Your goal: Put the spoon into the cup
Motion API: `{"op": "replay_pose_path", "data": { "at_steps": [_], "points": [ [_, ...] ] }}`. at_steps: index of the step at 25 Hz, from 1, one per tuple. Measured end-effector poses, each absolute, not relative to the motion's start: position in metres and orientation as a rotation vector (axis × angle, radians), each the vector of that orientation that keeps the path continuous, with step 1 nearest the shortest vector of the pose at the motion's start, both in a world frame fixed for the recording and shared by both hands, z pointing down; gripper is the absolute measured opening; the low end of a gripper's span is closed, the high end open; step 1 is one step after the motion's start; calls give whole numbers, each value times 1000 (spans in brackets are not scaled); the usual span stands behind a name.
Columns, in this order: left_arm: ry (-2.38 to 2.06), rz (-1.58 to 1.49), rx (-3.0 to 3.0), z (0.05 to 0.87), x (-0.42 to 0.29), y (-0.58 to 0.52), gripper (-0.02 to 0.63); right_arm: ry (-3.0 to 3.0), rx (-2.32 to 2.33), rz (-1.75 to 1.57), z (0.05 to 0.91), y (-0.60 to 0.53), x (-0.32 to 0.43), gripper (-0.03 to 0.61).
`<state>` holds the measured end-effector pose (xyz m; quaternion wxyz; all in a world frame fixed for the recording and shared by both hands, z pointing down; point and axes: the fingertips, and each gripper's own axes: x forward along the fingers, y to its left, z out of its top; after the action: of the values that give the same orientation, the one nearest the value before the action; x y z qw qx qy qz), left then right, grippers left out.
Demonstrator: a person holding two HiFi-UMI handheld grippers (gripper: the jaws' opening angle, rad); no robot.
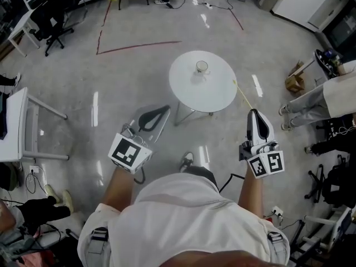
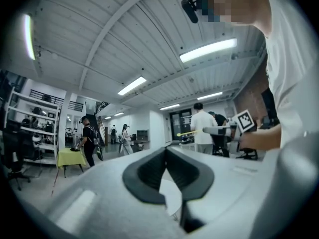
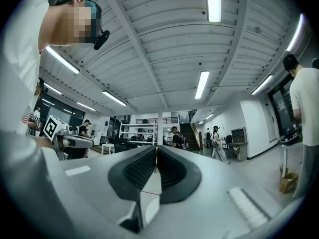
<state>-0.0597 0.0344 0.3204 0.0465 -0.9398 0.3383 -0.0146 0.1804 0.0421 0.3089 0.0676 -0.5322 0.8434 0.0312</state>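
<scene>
A white cup (image 1: 201, 67) stands on the far side of a small round white table (image 1: 214, 93). My right gripper (image 1: 253, 113) is shut on the thin yellow spoon (image 1: 242, 95). The spoon sticks out forward over the table's right edge, short of the cup. In the right gripper view the spoon (image 3: 156, 158) shows as a thin strip pinched between the closed pads. My left gripper (image 1: 165, 109) hangs left of the table, shut with nothing in it. The left gripper view shows my right gripper (image 2: 219, 130) and the yellow spoon (image 2: 188, 132) across from it.
A white desk (image 1: 16, 127) stands at the left and an office chair (image 1: 53, 24) at the far left. A person's legs (image 1: 303, 107) and a cardboard box (image 1: 295, 81) are at the right. Red tape lines (image 1: 139, 46) mark the floor beyond the table.
</scene>
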Motion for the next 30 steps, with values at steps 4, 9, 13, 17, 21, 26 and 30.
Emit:
{"op": "replay_pose_path", "data": {
  "at_steps": [4,9,13,17,21,26,30],
  "points": [
    [1057,-57,-2833,311,-8,-17,3,2534,-1604,62,315,-16,234,11],
    [1111,-64,-2841,305,55,-75,3,2541,-1566,-7,318,-81,303,11],
    [1120,-105,-2872,320,93,-109,3,2558,-1553,-73,332,-117,333,11],
    [1085,-110,-2915,336,108,-142,3,2578,-1589,-125,351,-139,339,11],
    [1078,-69,-2942,347,97,-180,3,2618,-1654,-150,366,-171,329,11],
    [1090,-61,-2999,369,67,-247,3,2734,-1710,-199,396,-239,289,11],
    [1071,-89,-3061,398,42,-291,3,2844,-1760,-266,430,-288,247,12]
  ]
}}
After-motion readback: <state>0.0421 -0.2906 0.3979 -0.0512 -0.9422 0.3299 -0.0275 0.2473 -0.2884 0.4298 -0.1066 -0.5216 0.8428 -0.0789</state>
